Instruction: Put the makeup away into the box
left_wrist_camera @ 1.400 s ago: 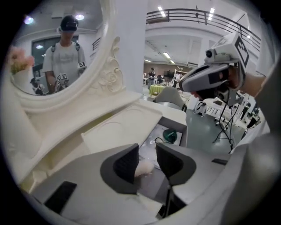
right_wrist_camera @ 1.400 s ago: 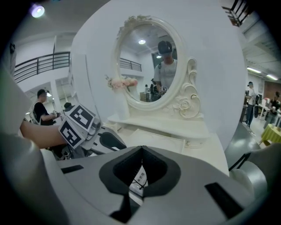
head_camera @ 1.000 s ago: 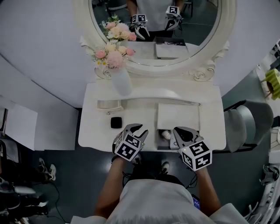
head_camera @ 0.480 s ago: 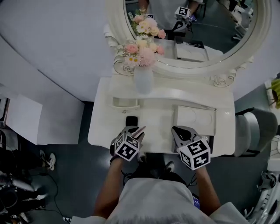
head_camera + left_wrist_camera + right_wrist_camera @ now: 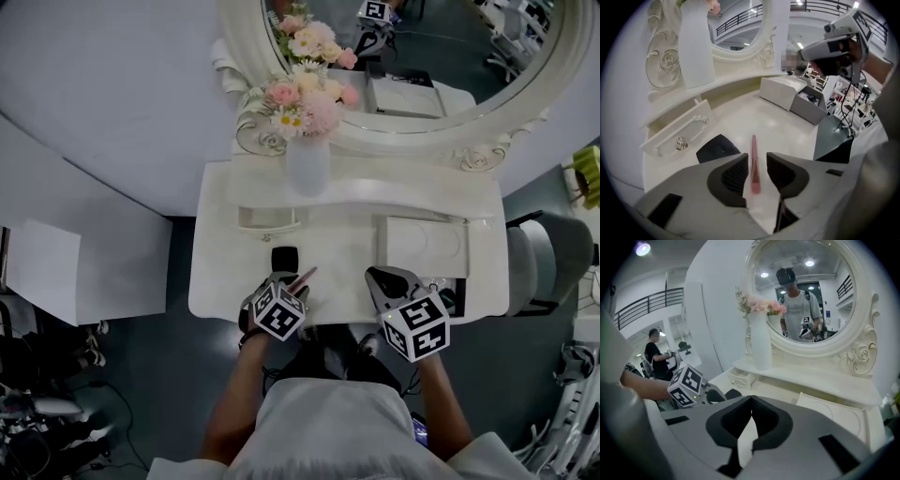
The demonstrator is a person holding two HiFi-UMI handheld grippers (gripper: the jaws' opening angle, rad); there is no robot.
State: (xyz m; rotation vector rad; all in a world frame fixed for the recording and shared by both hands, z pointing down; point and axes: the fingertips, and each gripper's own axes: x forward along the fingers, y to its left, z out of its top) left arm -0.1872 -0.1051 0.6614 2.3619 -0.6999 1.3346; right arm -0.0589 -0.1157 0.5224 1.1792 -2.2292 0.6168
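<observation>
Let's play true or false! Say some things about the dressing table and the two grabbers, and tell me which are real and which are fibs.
1. The left gripper holds a pink stick. True.
2. The right gripper holds something too. False: its jaws are together with nothing between them.
3. A vase of flowers stands in front of the mirror. True.
4. The black compact is inside the box. False: it lies on the tabletop, close to the left gripper.
</observation>
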